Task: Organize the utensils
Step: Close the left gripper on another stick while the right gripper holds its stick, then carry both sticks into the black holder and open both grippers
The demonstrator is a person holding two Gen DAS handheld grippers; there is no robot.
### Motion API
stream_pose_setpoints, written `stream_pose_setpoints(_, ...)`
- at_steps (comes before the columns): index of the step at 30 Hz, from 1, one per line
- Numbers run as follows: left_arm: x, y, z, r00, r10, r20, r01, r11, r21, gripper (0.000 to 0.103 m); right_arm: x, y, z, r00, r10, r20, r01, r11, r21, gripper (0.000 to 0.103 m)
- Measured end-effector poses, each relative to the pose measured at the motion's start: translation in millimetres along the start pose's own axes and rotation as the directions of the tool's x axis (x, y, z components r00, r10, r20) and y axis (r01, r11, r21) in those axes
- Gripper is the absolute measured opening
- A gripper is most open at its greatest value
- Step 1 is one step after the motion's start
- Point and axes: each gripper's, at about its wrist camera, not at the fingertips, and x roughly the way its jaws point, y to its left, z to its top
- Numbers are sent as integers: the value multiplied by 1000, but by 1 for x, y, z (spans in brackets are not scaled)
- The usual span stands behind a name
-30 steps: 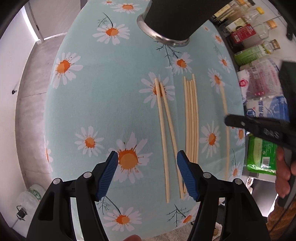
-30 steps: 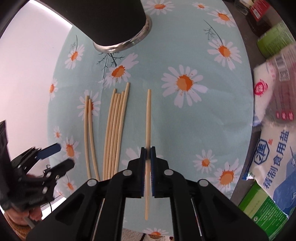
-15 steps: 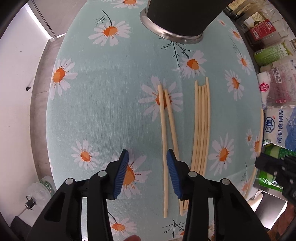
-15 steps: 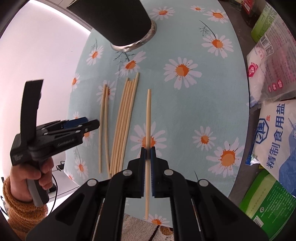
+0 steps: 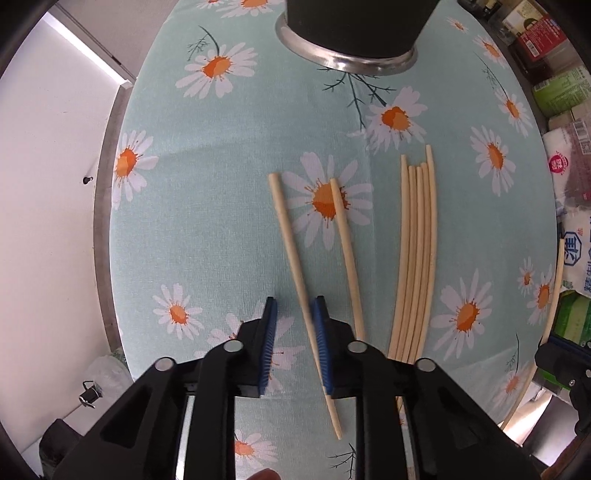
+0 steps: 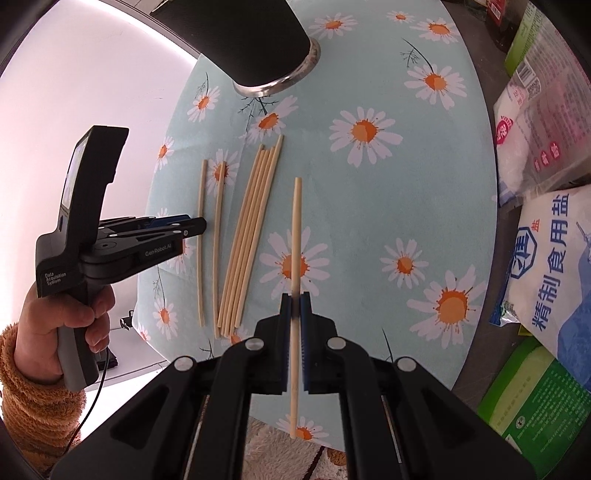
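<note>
— What has changed for you since a second ago?

— My left gripper was spread wide over the daisy cloth; now its jaws have narrowed around the leftmost chopstick, which lies between the blue pads. It touches the right pad, but a gap remains on the left, so nothing is pinched yet. The stick has also swung away from its neighbour chopstick: they lay nearly together before and now splay apart at the far ends.

— And the other hand?

— My right gripper is pressed together on a single chopstick, as before. The stick now stands clear of the bench, running up the middle of the frame, its near end poking out below the jaws.

— What does each camera give you that the other lacks?

— The right wrist view shows my left hand on the handle at lower left, and salt bags along the right edge. The left view only catches the held stick as a thin curve at its far right. Both show the bundle of five chopsticks lying in the middle and the dark holder at the top of the frame.
</note>
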Motion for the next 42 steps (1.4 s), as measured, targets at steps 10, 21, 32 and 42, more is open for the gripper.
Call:
stream_pose_setpoints(10,1,23,0,998,-60,5,60,997,-39,4,1,0,0,1000,-11,-1,11,1000,0,6)
stream_pose_setpoints(21,-31,45,-21,958,-246,149,253,967,-27,4,6,8,6,998,-42,41,40,999,36,6)
stream_pose_setpoints(32,-84,65,-37,859,-406,312,413,910,48,4,-6,38,25,992,-22,122,15,998,61,6)
stream_pose_setpoints(42,-153,76,-23,703,-497,509,468,862,195,4,-57,70,57,944,120,307,-124,992,-6,6)
